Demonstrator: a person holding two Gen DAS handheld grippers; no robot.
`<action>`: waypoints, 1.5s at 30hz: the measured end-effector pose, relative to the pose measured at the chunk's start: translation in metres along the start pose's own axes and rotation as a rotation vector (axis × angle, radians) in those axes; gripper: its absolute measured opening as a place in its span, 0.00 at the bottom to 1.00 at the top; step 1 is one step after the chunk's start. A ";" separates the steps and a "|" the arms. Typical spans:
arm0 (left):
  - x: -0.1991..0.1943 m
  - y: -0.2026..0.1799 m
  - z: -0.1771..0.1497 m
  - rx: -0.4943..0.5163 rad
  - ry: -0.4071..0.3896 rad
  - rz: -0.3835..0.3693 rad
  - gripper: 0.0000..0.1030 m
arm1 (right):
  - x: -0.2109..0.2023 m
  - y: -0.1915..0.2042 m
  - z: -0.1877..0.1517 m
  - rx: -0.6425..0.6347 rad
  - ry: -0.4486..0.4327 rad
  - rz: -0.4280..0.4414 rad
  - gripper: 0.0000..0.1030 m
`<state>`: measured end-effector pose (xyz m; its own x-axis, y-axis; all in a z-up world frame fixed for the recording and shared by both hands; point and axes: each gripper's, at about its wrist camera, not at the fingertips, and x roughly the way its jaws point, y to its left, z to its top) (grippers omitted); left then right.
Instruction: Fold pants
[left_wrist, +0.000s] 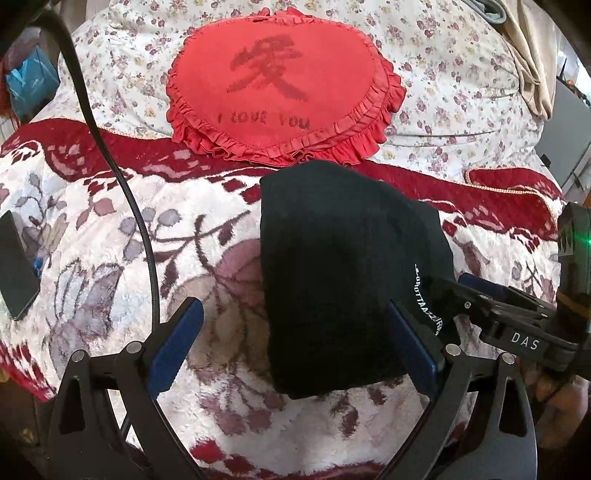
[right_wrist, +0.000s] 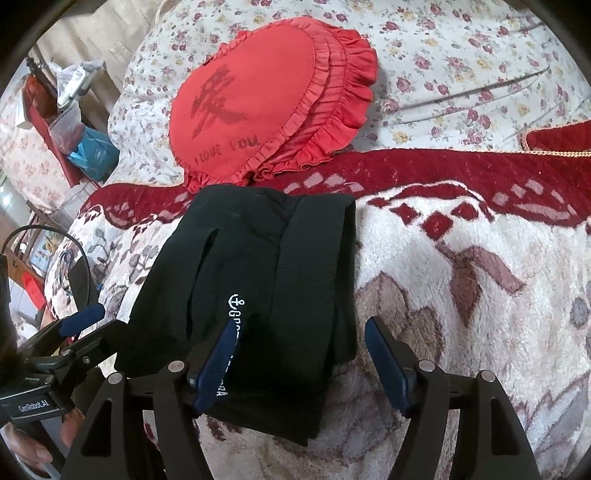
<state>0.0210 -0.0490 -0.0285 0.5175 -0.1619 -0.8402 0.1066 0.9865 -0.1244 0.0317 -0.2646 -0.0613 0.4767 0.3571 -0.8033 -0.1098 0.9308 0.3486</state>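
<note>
The black pants (left_wrist: 332, 266) lie folded into a compact bundle on the floral blanket (left_wrist: 110, 229), white lettering near their right edge. My left gripper (left_wrist: 295, 336) is open; its fingers straddle the bundle's near left part without gripping it. My right gripper (right_wrist: 301, 362) is open over the bundle's (right_wrist: 258, 280) near right part, its left finger (right_wrist: 218, 358) resting on the fabric by the anchor logo. Each gripper shows in the other's view, the right one (left_wrist: 491, 310) at the pants' right edge, the left one (right_wrist: 74, 325) at their left.
A red heart-shaped ruffled cushion (left_wrist: 280, 85) lies just behind the pants on a flowered quilt (left_wrist: 461, 74). A black cable (left_wrist: 122, 184) hangs at the left. A dark phone (left_wrist: 14, 266) lies on the blanket's left edge. Clutter stands beside the bed (right_wrist: 74, 122).
</note>
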 end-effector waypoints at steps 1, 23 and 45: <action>0.000 0.000 0.000 0.001 -0.001 0.000 0.96 | 0.000 0.000 0.000 0.000 0.000 0.000 0.68; 0.022 0.028 0.000 -0.131 0.075 -0.087 0.96 | 0.009 -0.020 -0.001 0.063 0.023 0.026 0.75; 0.062 0.028 0.015 -0.132 0.107 -0.171 0.96 | 0.027 -0.025 0.004 0.042 -0.032 0.172 0.79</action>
<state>0.0690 -0.0319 -0.0759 0.4078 -0.3304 -0.8512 0.0691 0.9407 -0.3320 0.0506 -0.2784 -0.0898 0.4820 0.5077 -0.7141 -0.1561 0.8518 0.5001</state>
